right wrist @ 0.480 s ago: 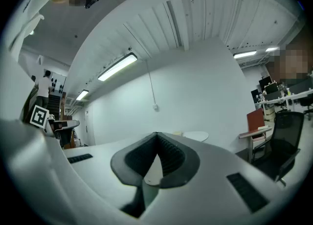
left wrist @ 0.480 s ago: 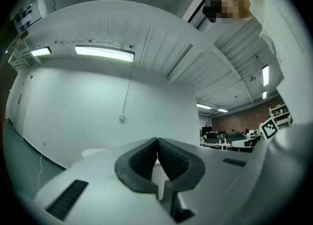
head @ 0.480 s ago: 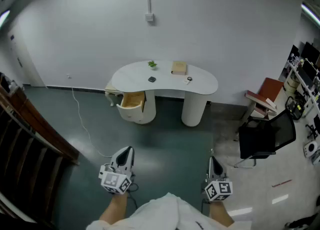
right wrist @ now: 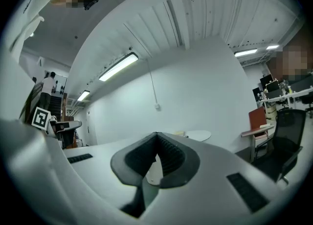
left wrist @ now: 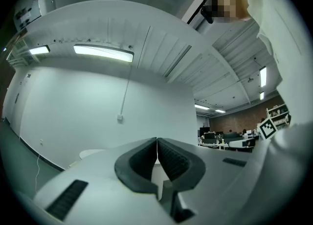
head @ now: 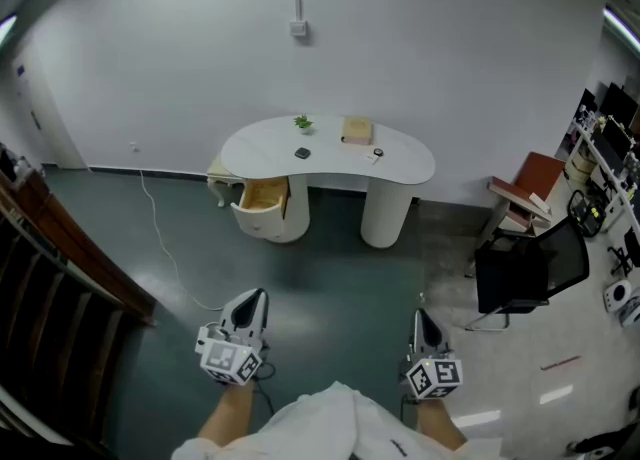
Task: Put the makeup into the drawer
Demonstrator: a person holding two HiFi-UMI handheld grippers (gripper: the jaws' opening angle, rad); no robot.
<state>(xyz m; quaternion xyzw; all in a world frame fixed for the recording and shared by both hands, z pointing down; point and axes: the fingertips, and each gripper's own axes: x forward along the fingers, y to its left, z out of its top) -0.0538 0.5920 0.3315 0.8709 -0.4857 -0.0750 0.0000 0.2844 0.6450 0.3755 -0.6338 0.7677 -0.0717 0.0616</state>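
Makeup item (head: 302, 153), small, dark, on white curved table (head: 400, 170); light-wood drawer (head: 262, 196) open below; left gripper (head: 254, 300), right gripper (head: 424, 319) closed, empty.

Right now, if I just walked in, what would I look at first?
Probably the curvy white desk against the far wall, with a wooden drawer hanging open on its left side. A tiny green plant and a tan box sit on top. Close by, the left gripper and right gripper point toward it, both shut and empty.

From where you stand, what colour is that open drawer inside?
The drawer is light wood inside; best in head view.
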